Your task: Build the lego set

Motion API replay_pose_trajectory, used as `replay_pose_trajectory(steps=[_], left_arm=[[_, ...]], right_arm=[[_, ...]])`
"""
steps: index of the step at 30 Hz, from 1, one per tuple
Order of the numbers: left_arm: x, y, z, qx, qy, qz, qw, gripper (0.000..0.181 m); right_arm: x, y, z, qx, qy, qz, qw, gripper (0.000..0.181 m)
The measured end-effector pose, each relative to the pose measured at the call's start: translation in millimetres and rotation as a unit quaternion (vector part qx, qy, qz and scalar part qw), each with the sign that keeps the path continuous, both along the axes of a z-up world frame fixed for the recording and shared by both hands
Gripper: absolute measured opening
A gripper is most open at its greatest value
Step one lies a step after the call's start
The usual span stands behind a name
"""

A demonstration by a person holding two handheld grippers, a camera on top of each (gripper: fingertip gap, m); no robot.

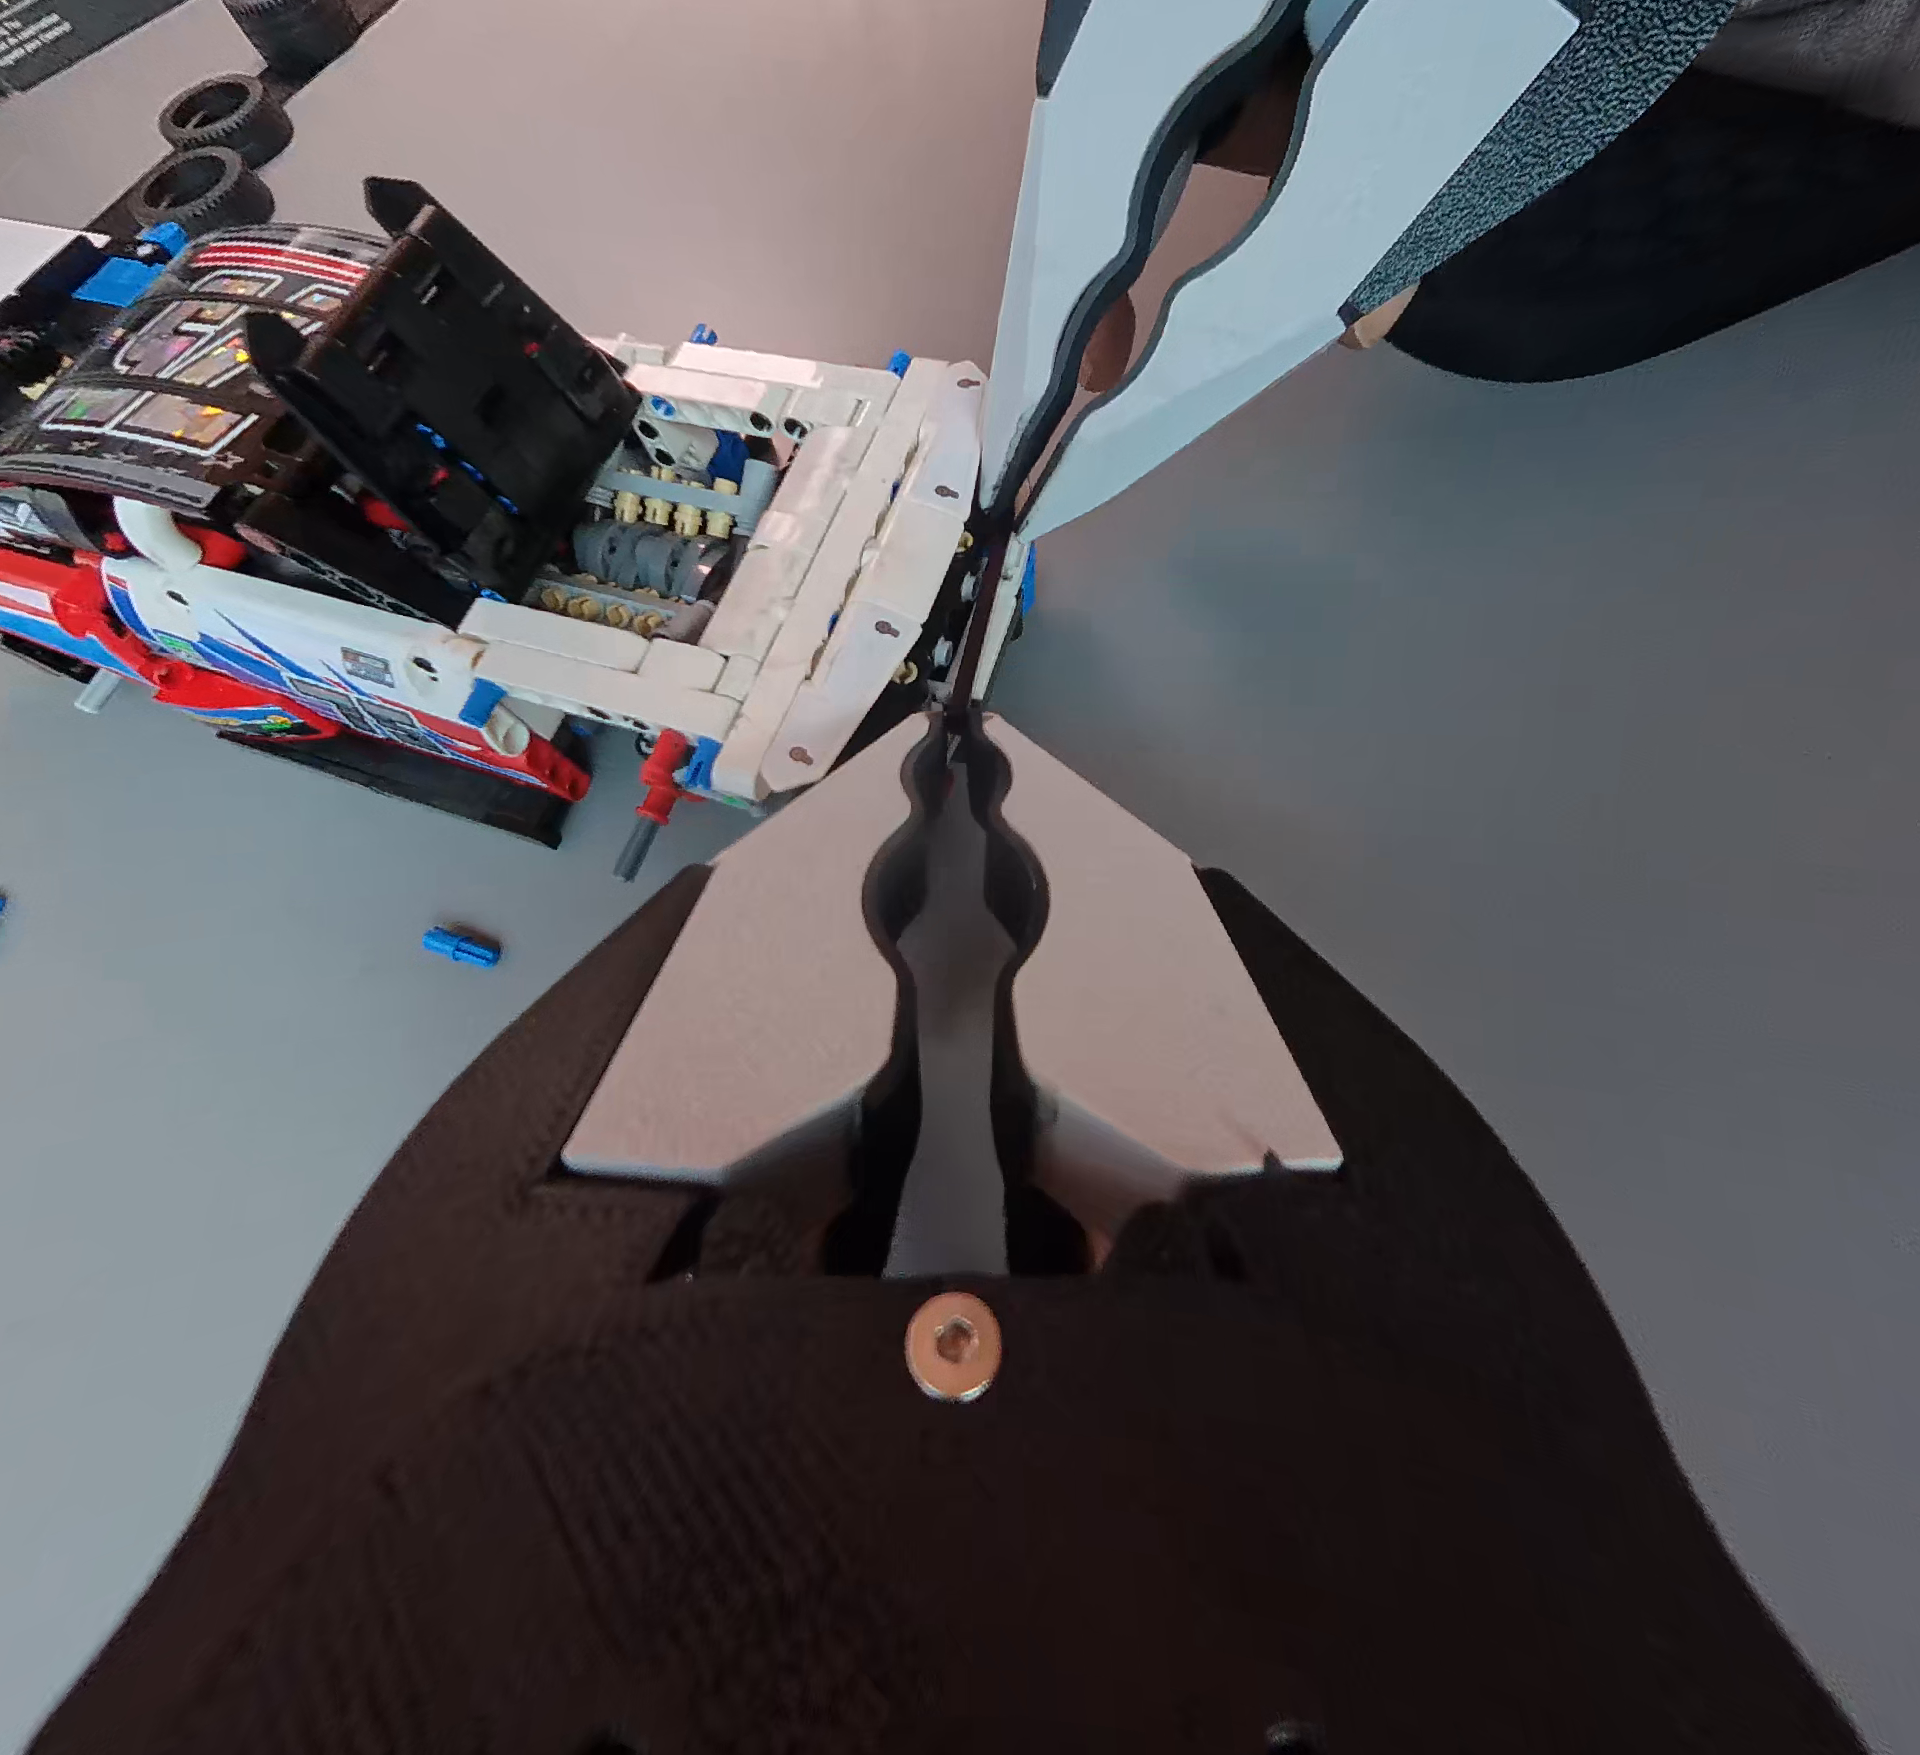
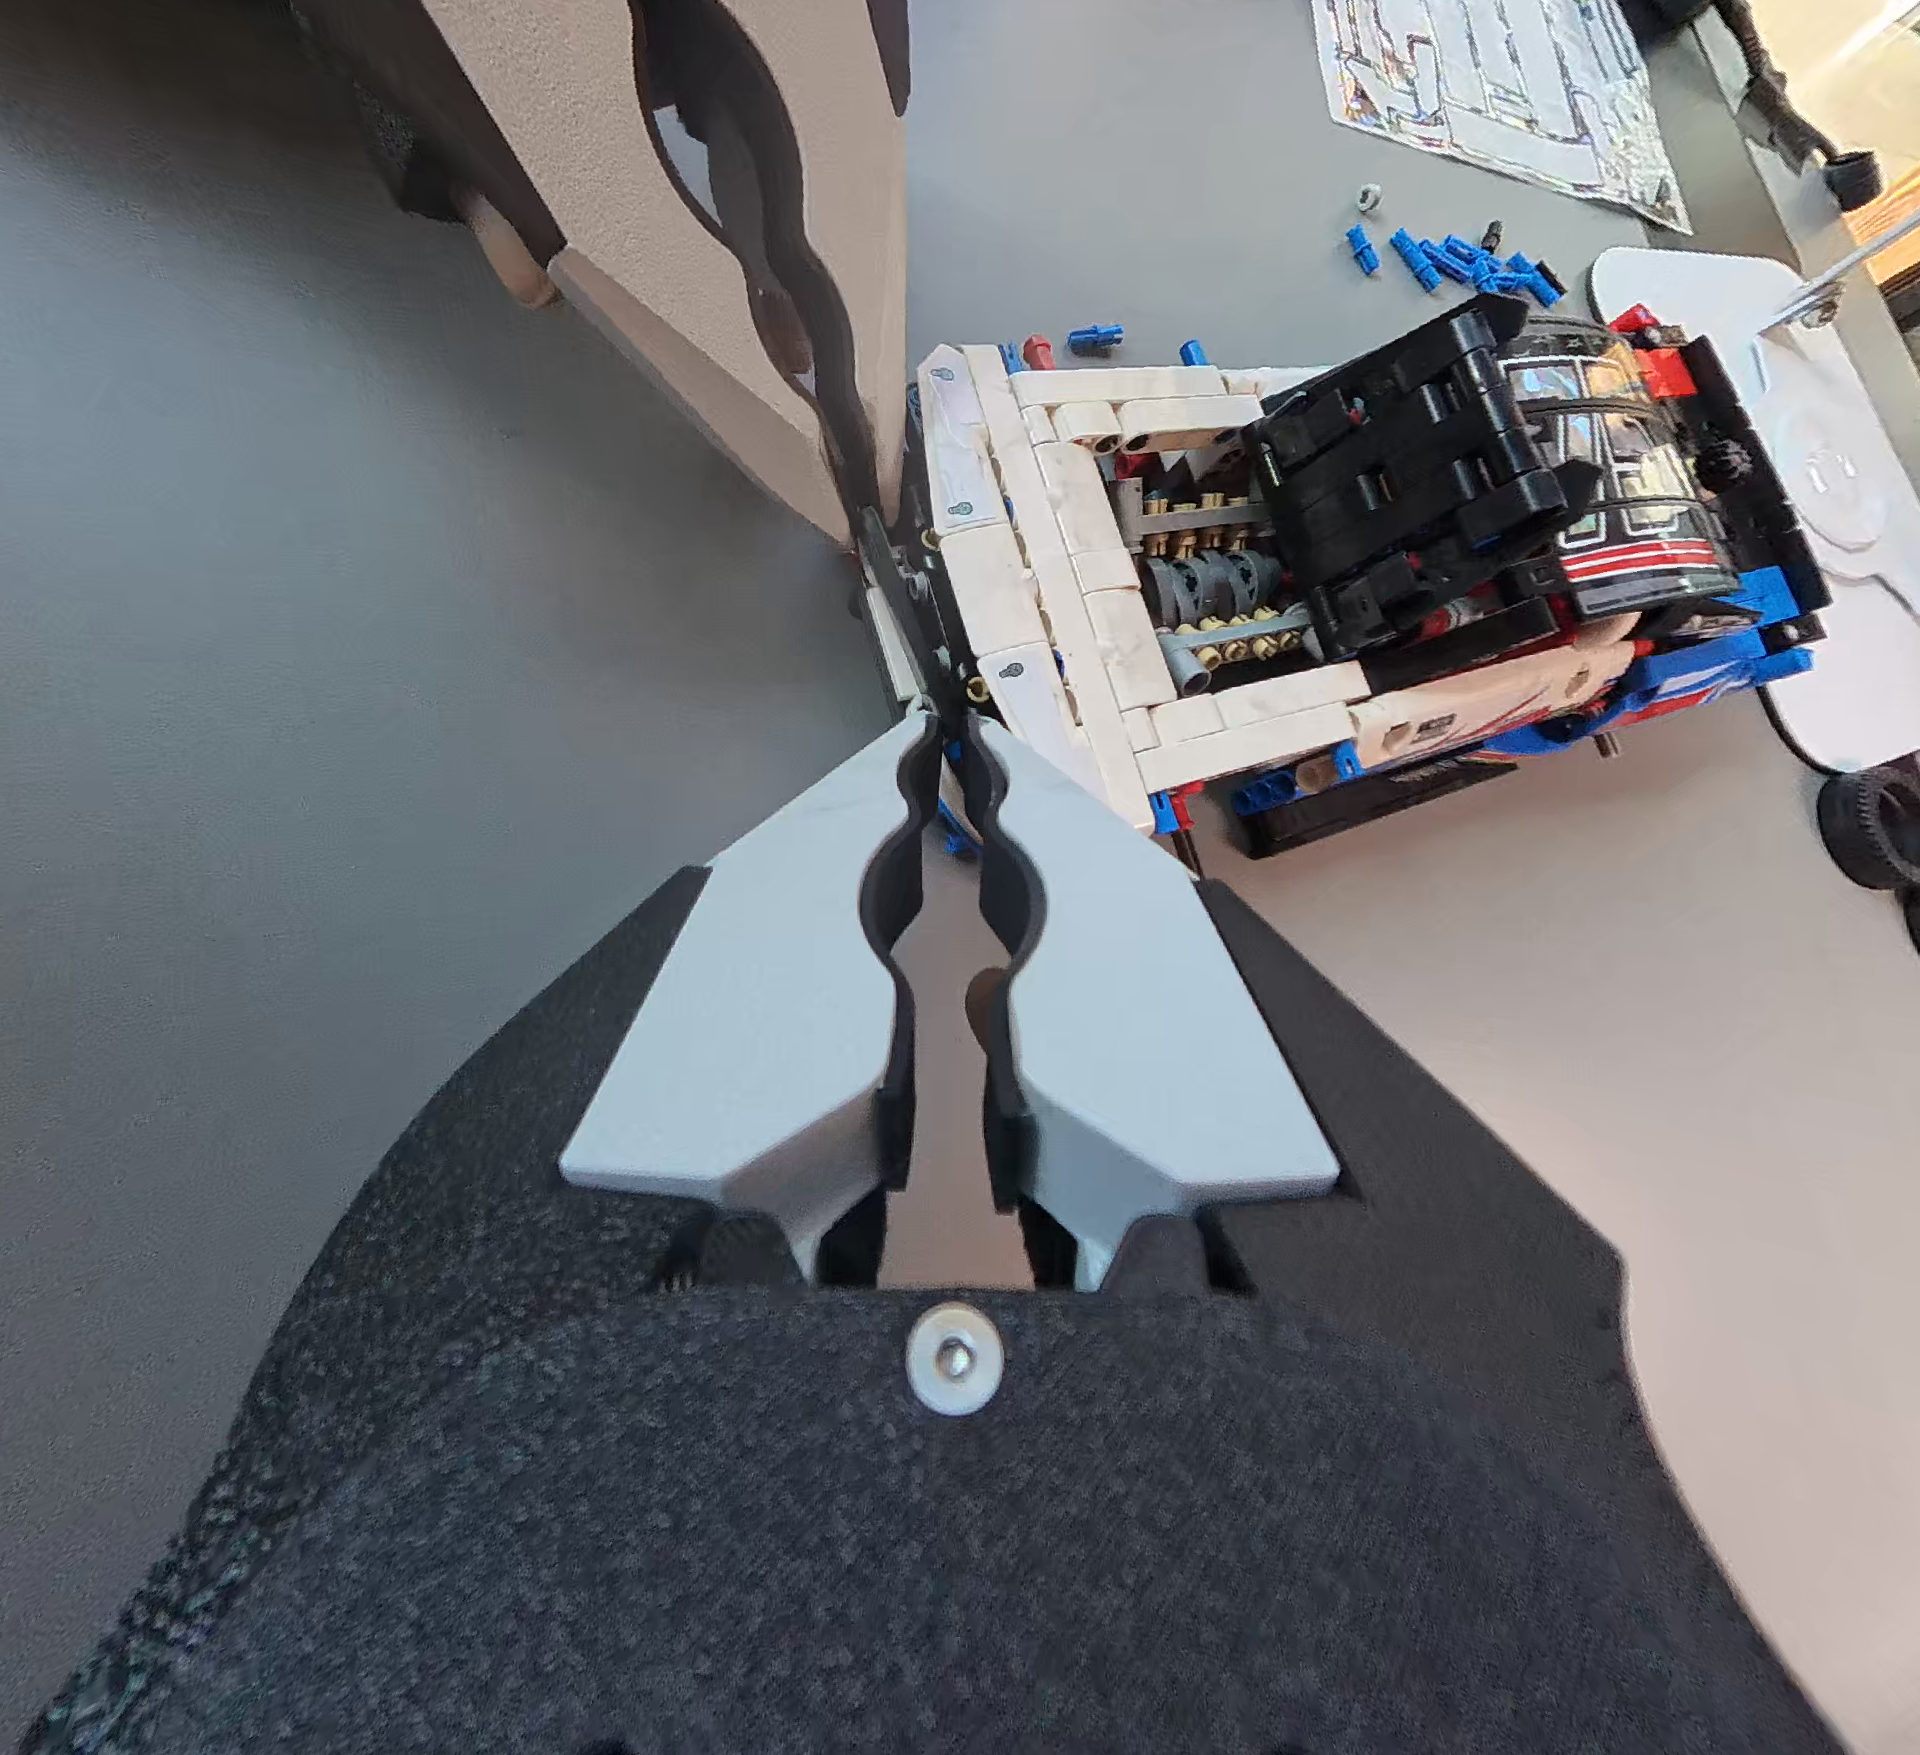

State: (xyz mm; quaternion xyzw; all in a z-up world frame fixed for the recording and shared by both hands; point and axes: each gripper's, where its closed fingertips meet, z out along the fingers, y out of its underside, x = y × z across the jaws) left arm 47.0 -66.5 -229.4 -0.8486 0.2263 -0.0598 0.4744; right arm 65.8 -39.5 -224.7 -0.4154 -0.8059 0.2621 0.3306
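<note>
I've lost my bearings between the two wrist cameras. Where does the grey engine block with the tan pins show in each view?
Left wrist view: engine block sits left of centre, inside the white frame, right of the raised black cover.
Right wrist view: engine block sits right of centre, left of the same black cover.
Shared landmark: the white rear panel, where both grippers meet.

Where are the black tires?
In the left wrist view, three tires sit in a row at the upper left, on the table just beyond the car.
</note>
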Motion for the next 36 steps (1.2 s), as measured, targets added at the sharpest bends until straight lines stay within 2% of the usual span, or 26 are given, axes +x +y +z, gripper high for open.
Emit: replay_pose_trajectory(steps=[5,13,17,20,22,25,31,36], left_arm=[[-7,-2,10,0.04,0.049,0.016,0.998,0.006],[-15,-7,8,0.033,0.057,0.038,0.997,0.014],[-26,-8,11,0.038,0.072,0.073,0.994,0.03],[-38,-4,9,0.034,0.076,0.11,0.99,0.051],[-42,0,4,0.022,0.061,0.123,0.99,0.066],[-43,7,0,0.01,0.026,0.132,0.991,0.077],[-40,11,-3,-0.004,-0.04,0.129,0.991,0.066],[-36,11,-3,-0.001,-0.038,0.121,0.992,0.058]], right_arm=[[-2,-1,0,-0.005,0.007,-0.019,1.0,0.0],[-2,1,-1,-0.008,0.001,-0.036,0.999,0.0],[-4,0,-1,-0.011,-0.003,-0.044,0.999,0.0],[-5,-1,-1,-0.013,-0.006,-0.046,0.999,0.0],[-6,-1,-1,-0.013,-0.007,-0.047,0.999,0.0],[-7,-1,0,-0.015,-0.007,-0.049,0.999,0.0],[-9,-2,0,-0.015,-0.006,-0.05,0.999,0.0],[-9,-2,0,-0.012,-0.004,-0.051,0.999,0.0]])
